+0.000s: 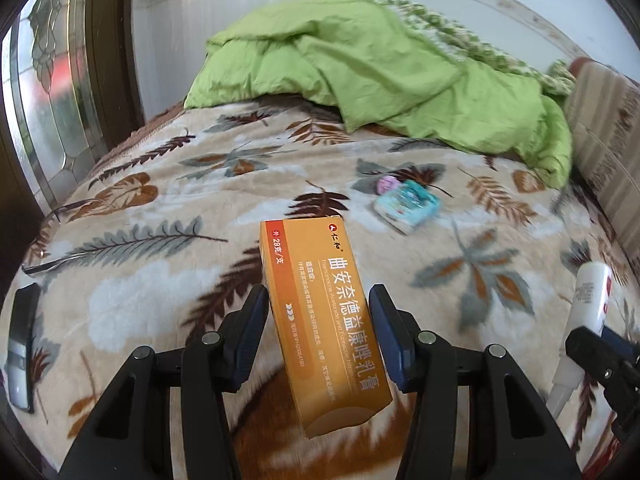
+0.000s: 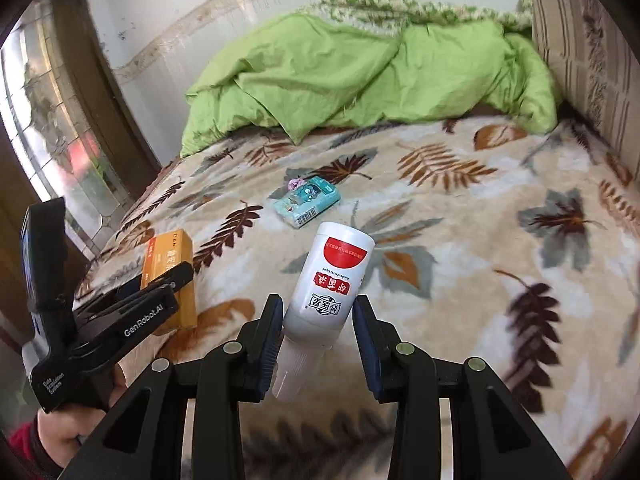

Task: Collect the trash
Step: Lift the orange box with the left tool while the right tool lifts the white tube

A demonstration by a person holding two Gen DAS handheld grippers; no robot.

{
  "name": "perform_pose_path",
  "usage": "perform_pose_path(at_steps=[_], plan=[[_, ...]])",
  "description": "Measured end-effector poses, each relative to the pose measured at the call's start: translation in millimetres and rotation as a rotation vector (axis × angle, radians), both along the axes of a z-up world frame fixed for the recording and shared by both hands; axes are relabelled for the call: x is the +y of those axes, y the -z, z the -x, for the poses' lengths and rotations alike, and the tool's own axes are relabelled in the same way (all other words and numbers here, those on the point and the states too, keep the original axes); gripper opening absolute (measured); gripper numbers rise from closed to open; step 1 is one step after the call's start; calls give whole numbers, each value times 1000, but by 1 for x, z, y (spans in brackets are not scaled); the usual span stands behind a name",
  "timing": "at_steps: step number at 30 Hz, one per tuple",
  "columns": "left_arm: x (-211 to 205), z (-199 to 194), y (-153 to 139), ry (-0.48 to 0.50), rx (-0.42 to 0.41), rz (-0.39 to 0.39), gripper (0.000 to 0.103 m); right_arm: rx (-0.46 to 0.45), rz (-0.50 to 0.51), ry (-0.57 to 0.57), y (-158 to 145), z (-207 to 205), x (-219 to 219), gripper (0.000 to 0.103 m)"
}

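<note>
Left gripper point(image 1: 318, 320) clamped on one orange carton point(image 1: 320, 320), held slantwise above the bed, its near end raised clear of the blanket. Right gripper point(image 2: 318, 328) closed on one white bottle point(image 2: 330, 284) with a red label, cap end pointing back toward the camera and partly hidden between the fingers; in the left view only a cut-off strip of that bottle at the right edge. Print on both packages legible as Chinese characters, the finer lines too small to read. Hand on the left gripper point(image 2: 60, 432) barely seen at the lower left corner of the right view, a red sleeve cut off by the frame. Further out, one teal packet point(image 2: 308, 200) lying flat on the leaf-patterned blanket point(image 2: 460, 240), a small pink thing point(image 2: 296, 182) touching its far side, too blurred to identify. Dark flat object point(image 1: 22, 344) at the blanket's left edge, partly cropped. Beyond, one crumpled green quilt point(image 2: 340, 80), a striped headboard point(image 2: 592, 60) at the right, a pale wall with a patterned border, and a glazed door point(image 1: 52, 92) on the left.
</note>
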State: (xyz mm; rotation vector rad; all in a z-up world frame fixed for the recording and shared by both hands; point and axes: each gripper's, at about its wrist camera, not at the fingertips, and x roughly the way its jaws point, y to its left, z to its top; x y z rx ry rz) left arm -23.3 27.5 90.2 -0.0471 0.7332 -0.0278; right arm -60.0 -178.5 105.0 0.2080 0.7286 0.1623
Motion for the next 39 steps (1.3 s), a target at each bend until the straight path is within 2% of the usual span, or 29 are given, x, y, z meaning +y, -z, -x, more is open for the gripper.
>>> perform_pose_path(at_steps=[6, 13, 24, 39], plan=[[-19, 50, -1, 62, -28, -61, 51, -32, -4, 2, -5, 39, -2, 38], [-22, 81, -3, 79, -56, -104, 51, -43, -15, -8, -3, 68, 0, 38], [-20, 91, -4, 84, -72, -105, 51, -75, -32, 19, -5, 87, -5, 38], [-19, 94, -4, 82, -77, -100, 51, -67, -55, 36, -4, 91, -9, 38]])
